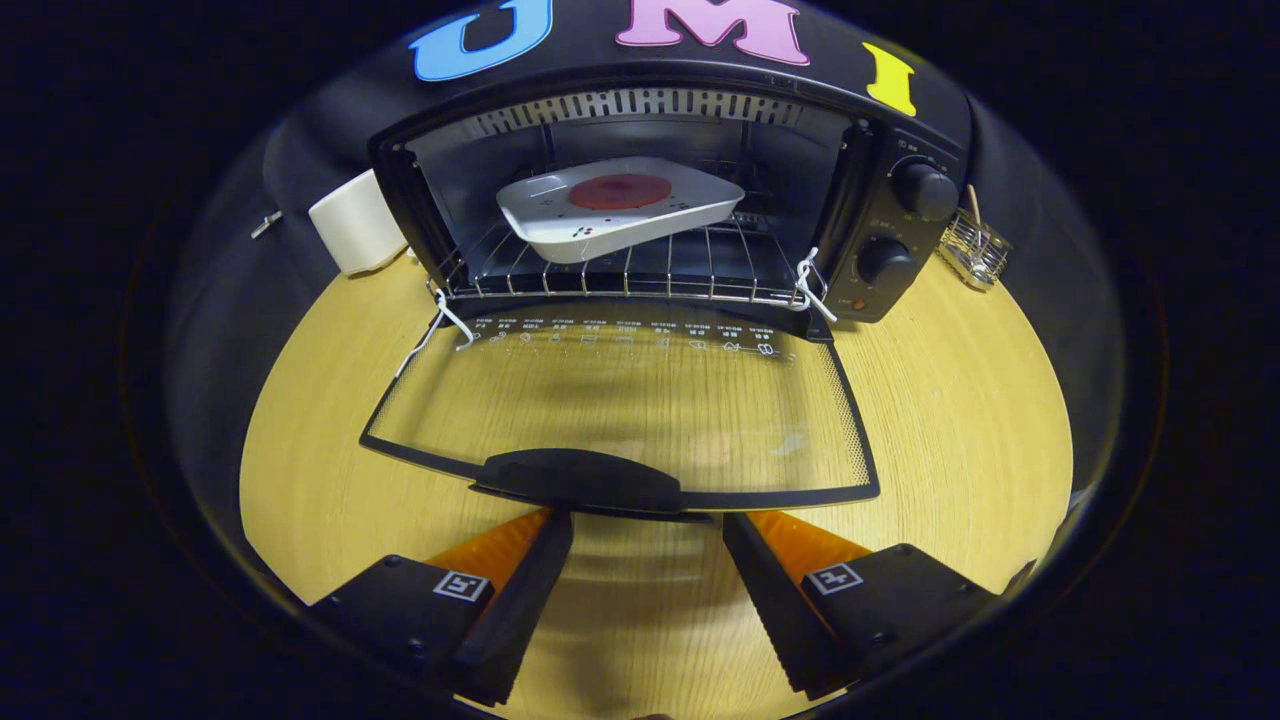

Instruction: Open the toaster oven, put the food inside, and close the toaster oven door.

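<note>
Oven (pixel 880 230): stands at the far side of the table (pixel 950 400), against the booth wall, its mouth facing the gripper.
Door (pixel 620 400): swung fully down, lying flat over the table; its glass pane reaches toward the fingers, long axis running side to side.
Handle (pixel 580 478): dark bar on the door's near edge, just ahead of the fingertips and slightly left of the midline.
Gripper (pixel 648 530): low over the table, pointing straight at the oven mouth; jaws spread wide, nothing between them, both tips just short of the door's near edge.
Food (pixel 620 191): round reddish patch on a white tray (pixel 600 235), inside the oven.
Tray: sits on the wire rack (pixel 620 270), skewed, one corner toward the door.
Rack: tied by white cords (pixel 812 285) to the door's hinge corners on both sides.
Knobs (pixel 922 190): two, stacked on the oven's right panel.
Surroundings: white cup (pixel 355 222) left of the oven; small wire basket (pixel 975 250) to its right.
</note>
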Motion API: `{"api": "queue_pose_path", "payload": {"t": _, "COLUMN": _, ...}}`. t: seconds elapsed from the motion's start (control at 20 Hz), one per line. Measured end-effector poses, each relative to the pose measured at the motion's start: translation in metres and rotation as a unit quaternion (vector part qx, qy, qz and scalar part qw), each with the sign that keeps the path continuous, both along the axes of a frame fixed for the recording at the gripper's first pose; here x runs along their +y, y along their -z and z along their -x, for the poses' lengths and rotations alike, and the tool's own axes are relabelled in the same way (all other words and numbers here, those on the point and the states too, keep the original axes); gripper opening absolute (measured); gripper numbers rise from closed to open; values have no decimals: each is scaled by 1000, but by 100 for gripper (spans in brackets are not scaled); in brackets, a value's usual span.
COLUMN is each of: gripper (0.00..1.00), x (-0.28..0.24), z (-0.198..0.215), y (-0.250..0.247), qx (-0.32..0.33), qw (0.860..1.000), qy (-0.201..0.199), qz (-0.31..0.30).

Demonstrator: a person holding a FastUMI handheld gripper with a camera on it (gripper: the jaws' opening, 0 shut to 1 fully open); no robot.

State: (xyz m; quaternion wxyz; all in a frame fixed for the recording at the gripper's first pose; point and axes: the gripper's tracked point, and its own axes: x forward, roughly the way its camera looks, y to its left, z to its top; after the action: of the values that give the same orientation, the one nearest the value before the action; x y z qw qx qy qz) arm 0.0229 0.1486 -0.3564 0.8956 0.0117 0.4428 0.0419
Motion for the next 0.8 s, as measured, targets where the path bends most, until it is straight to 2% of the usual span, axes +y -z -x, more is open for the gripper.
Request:
{"api": "queue_pose_path", "payload": {"t": 0.35, "gripper": 99, "x": 4, "z": 1, "y": -55, "qx": -61, "qw": 997, "qy": -36, "qz": -35}}
{"api": "queue_pose_path", "payload": {"t": 0.6, "gripper": 99, "x": 7, "z": -17, "y": -97, "qx": -105, "qw": 990, "qy": 11, "qz": -97}}
{"api": "queue_pose_path", "payload": {"t": 0.8, "gripper": 99, "x": -13, "z": -13, "y": -127, "qx": -127, "qw": 981, "qy": 62, "qz": -134}}
